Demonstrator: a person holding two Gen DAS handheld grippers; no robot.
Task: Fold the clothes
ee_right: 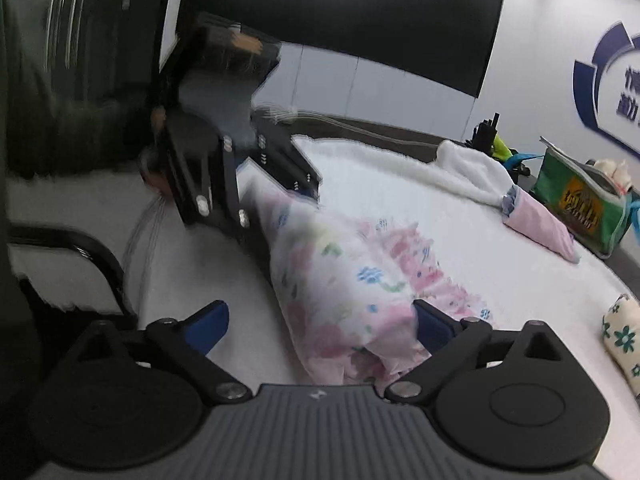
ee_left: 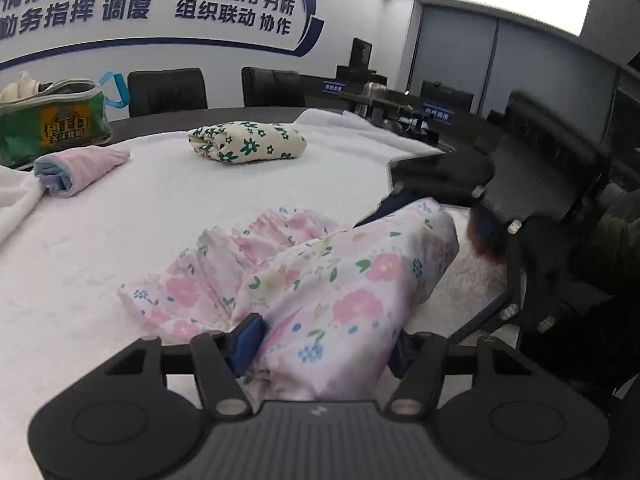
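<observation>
On a white fluffy towel-covered table (ee_left: pixel 100 240), in an office-like room: a white wall with blue Chinese lettering (ee_left: pixel 152 0), dark chairs (ee_left: pixel 168 90) beyond the table's far edge. On the towel sit a green-flowered cream folded bundle (ee_left: pixel 248 142) and a pink-and-blue rolled cloth (ee_left: pixel 76 170); beside the roll, at the table edge, stands a green zip bag (ee_left: pixel 52 124).

The pink floral garment (ee_left: pixel 320 288) lies bunched on the towel on the near side of the cream bundle. It forms a long ridge; one end sits in the left gripper, the other end by the right gripper, so its long axis spans the two grippers. A gathered frill spills toward the pink-and-blue roll.

Left gripper (ee_left: pixel 320 344): blue pads about half spread, the garment's end bulging between them; the left pad touches fabric, the right is mostly hidden. Firm pinch or not, I cannot tell.

Right gripper (ee_right: pixel 320 328): fingers spread wide. The garment's end lies between them, touching the right pad (ee_right: pixel 434 326); the left pad stands clear.
</observation>
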